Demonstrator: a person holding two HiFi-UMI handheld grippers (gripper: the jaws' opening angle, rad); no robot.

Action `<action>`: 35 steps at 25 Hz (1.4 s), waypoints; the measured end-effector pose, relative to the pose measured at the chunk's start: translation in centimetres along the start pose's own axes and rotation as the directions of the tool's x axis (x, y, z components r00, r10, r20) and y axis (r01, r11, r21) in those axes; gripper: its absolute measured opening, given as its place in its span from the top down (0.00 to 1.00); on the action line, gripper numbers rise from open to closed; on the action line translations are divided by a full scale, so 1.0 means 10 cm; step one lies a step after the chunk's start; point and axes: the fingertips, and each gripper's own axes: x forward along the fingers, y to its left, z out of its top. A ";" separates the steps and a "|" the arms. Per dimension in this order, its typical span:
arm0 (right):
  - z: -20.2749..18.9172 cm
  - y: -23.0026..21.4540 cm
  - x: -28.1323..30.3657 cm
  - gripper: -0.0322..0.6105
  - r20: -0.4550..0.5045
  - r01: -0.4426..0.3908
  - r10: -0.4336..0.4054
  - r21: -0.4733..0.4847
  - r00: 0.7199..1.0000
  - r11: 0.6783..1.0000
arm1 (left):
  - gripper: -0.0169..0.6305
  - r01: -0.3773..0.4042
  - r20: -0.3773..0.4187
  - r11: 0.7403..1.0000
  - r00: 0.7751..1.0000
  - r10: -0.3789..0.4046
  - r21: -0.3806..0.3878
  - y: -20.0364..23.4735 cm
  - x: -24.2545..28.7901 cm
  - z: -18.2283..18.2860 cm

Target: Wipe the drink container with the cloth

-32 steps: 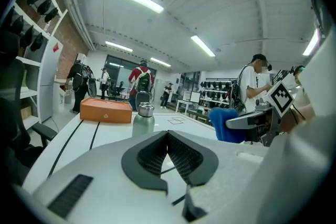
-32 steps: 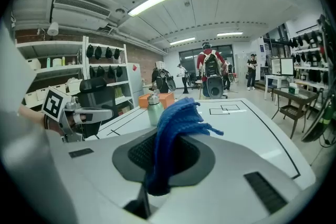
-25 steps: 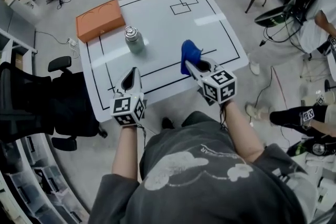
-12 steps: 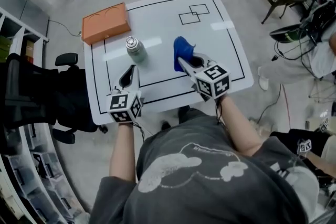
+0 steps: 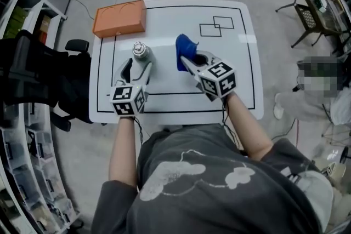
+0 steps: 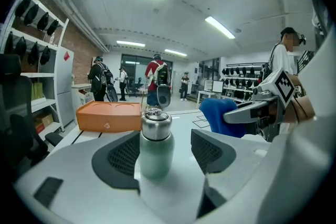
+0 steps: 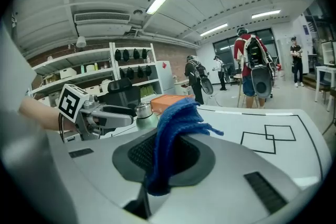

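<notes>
The drink container, a pale green bottle (image 5: 141,52) with a steel cap, stands upright on the white table (image 5: 230,90). My left gripper (image 5: 138,67) points at it; its jaws have just been opening. In the left gripper view the bottle (image 6: 156,144) stands in the gap at the tips of the left gripper (image 6: 164,152), and neither pad touches it. My right gripper (image 5: 185,63) is shut on a blue cloth (image 5: 185,47), held a little right of the bottle. In the right gripper view the cloth (image 7: 170,134) hangs out of the right gripper (image 7: 168,157).
An orange box (image 5: 119,17) lies at the table's far left corner, behind the bottle. Black outlines, among them two overlapping squares (image 5: 216,26), mark the tabletop. A black office chair (image 5: 38,74) stands left of the table. Several people stand far off in the room.
Both grippers have moved forward over the table toward the bottle. The left jaws, shut before, now stand apart around it. The right gripper has carried the cloth closer to the bottle.
</notes>
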 end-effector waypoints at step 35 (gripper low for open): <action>0.21 0.50 1.22 0.88 -0.192 -0.189 0.165 -0.111 0.967 0.976 | 0.51 0.368 -0.137 0.911 0.928 -0.347 0.183 0.25 0.41 -0.15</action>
